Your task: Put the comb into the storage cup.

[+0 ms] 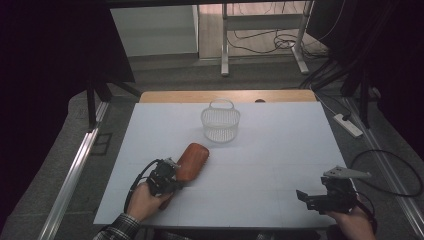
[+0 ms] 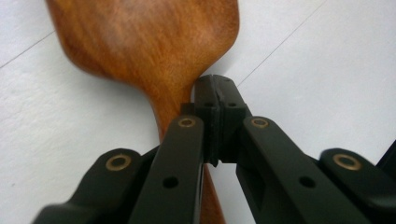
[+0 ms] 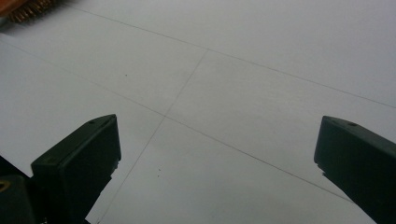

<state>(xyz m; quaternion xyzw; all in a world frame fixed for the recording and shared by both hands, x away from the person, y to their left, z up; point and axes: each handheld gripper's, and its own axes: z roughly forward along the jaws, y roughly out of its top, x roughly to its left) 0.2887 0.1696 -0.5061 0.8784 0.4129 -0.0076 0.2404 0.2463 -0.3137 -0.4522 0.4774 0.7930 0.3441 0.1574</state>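
A reddish-brown wooden brush (image 1: 193, 159) lies back-up on the white table sheet (image 1: 280, 150), left of centre, its handle pointing toward the person. My left gripper (image 1: 172, 176) sits low over that handle. In the left gripper view the two pads are pressed together, shut, with the tip (image 2: 215, 93) against the right side of the brush's neck (image 2: 163, 93); the handle runs beside and under the left finger, not between the pads. My right gripper (image 1: 306, 197) hovers open near the front right corner; the bare sheet lies between its jaws (image 3: 215, 140). The brush's bristles (image 3: 21, 11) show far off.
A white mesh basket (image 1: 220, 122) with a hoop handle stands upright at the back centre of the table. A wooden strip (image 1: 225, 96) edges the far side. On the floor to the right lie a power strip (image 1: 347, 125) and cables.
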